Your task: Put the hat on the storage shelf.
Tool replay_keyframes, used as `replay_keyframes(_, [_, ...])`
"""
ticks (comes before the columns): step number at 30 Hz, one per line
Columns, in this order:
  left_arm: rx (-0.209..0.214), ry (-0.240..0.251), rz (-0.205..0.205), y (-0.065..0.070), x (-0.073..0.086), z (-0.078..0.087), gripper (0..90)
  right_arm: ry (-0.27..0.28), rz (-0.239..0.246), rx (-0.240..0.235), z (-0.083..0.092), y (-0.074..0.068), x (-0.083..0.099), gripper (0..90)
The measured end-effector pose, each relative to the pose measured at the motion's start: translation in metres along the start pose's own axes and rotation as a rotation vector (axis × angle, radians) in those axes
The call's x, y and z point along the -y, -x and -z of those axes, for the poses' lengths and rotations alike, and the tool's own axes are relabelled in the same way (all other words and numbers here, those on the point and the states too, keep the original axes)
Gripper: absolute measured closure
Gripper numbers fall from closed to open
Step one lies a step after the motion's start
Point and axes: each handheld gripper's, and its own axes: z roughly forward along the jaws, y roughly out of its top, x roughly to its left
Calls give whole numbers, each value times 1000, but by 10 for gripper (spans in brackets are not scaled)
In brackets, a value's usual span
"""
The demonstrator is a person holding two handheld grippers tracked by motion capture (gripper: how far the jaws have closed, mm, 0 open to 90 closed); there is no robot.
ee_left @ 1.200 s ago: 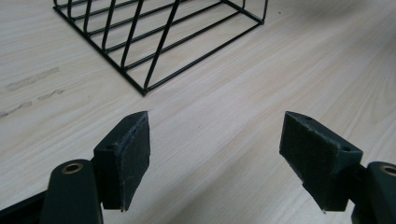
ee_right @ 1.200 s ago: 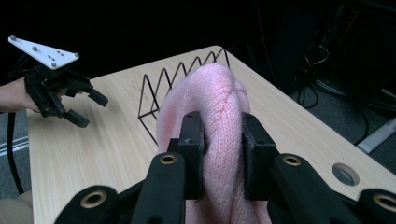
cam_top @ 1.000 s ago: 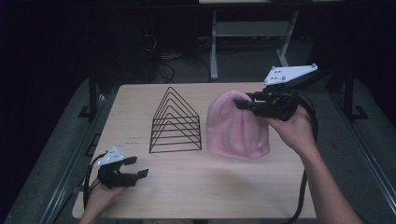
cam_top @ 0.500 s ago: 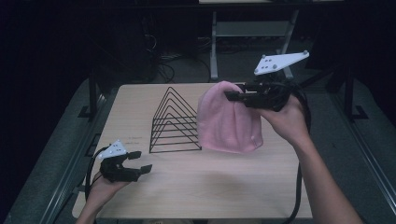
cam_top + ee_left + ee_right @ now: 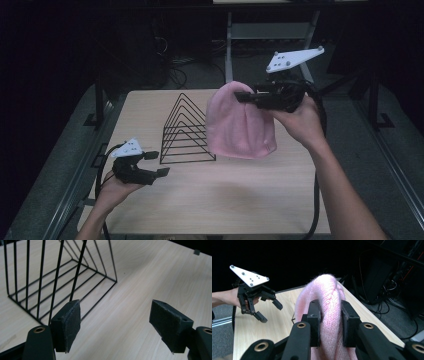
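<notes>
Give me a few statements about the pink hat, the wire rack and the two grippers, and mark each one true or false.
1. The right gripper is shut on the pink hat. True.
2. The hat lies flat on the table. False: it hangs from the right gripper, lifted off the wood.
3. The left gripper is open and holds nothing. True.
4. The wire rack lies tipped on its side. False: it stands on its base.
5. The left gripper grips the rack. False: its jaws are apart from it.
</notes>
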Motion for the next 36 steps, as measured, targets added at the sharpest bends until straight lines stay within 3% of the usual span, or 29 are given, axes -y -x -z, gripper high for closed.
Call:
replay_keyframes(10, [50, 12, -38, 1, -28, 3, 245, 7, 22, -20, -13, -3, -13, 726])
replay_keyframes(14, [100, 16, -36, 1, -38, 1, 243, 5, 29, -32, -19, -5, -16, 726])
replay_keyframes(22, [146, 12, -60, 0, -54, -5, 243, 7, 50, -54, -31, -9, -25, 726])
replay_keyframes(32, [211, 33, -55, -5, -76, -12, 243, 25, 78, -92, -47, -15, -40, 726])
replay_keyframes(36, [232, 28, -35, -10, -79, -15, 265, 30, 92, -108, -53, -18, -46, 726])
